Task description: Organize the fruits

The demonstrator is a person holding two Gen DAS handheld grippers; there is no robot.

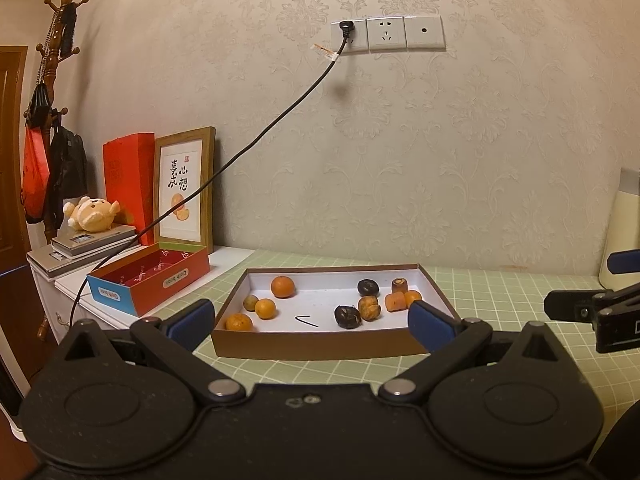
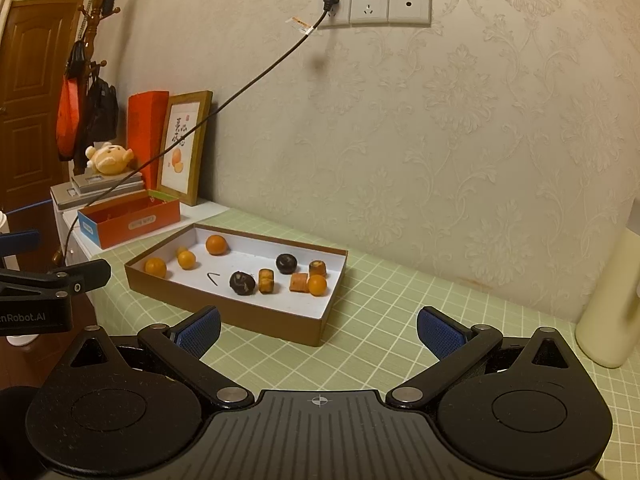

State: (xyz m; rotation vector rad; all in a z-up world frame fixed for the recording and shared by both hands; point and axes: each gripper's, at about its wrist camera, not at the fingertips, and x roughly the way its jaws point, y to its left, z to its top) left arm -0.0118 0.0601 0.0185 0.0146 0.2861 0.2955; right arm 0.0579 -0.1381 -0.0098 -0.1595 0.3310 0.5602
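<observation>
My left gripper (image 1: 312, 320) hovers before the tray (image 1: 320, 346), jaws wide apart, empty. Inside: oranges (image 1: 283, 286) on the left, dark fruits (image 1: 347, 316) and orange chunks on the right. My right gripper (image 2: 319, 330) hangs beside it, jaws apart, holding nothing.

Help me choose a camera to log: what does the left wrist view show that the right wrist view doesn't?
Only the left wrist view shows the dull greenish fruit clearly beside the oranges; in the right wrist view it is mostly hidden. Only the right wrist view shows the wooden door in full and the cream container down to its base on the mat. Both show the shallow tray holding oranges and dark fruits, the orange box, the framed picture, and each view's own open, empty claw: left claw, right claw.
</observation>
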